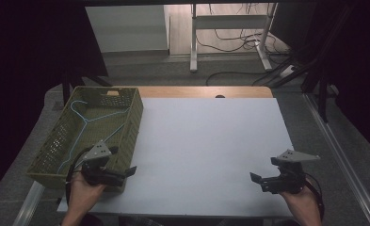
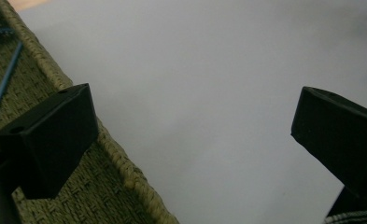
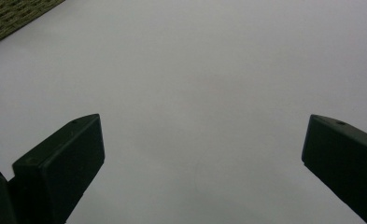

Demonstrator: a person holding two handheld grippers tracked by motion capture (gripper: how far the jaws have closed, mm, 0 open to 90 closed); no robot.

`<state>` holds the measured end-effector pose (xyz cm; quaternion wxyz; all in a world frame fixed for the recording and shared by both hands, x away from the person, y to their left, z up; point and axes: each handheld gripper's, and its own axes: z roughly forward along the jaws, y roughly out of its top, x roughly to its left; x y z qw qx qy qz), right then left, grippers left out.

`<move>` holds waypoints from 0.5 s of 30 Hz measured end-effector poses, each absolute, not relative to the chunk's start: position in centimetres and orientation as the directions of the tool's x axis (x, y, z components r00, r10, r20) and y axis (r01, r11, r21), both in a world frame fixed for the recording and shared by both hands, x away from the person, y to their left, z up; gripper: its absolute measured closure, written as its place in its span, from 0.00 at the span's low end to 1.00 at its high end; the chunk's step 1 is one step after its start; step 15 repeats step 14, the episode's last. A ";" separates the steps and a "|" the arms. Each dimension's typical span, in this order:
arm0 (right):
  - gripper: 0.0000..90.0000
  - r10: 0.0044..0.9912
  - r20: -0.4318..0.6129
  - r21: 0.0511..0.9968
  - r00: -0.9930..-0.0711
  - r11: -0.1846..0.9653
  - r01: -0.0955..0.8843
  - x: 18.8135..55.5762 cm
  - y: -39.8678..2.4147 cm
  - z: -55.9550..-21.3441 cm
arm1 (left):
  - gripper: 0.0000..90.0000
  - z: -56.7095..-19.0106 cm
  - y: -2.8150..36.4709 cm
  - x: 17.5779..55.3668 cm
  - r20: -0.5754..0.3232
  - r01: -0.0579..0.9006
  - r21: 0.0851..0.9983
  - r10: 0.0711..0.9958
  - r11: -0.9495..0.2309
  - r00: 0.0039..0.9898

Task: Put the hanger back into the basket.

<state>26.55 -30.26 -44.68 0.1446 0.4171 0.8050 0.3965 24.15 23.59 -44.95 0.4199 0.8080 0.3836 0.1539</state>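
We have both tools wide open and empty: left tool (image 1: 126, 172) over the basket (image 1: 46, 155) rim, right tool (image 1: 258, 179) over bare tabletop (image 1: 206, 141); blue hanger (image 1: 95, 120) lies inside the basket; risk: thin wire snags the weave on lift.

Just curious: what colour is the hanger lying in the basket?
Light blue hanger; clearest in the high view.

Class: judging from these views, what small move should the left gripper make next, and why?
Probably swing the left gripper over the basket rim toward the blue hanger: its jaws stand open and empty at the basket's near corner, and the hanger lies inside, untouched.
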 end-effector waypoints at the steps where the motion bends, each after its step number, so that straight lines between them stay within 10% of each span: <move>1: 0.00 0.786 0.098 0.759 -0.610 0.338 0.557 26.5 -30.3 -44.7 | 0.01 -45.0 23.5 24.0 -0.068 0.486 0.801 0.752 -0.351 0.655; 15: 0.00 0.784 0.091 0.756 -0.614 0.347 0.555 26.4 -30.2 -44.9 | 0.00 -46.1 23.8 24.2 -0.070 0.522 0.775 0.772 -0.357 0.631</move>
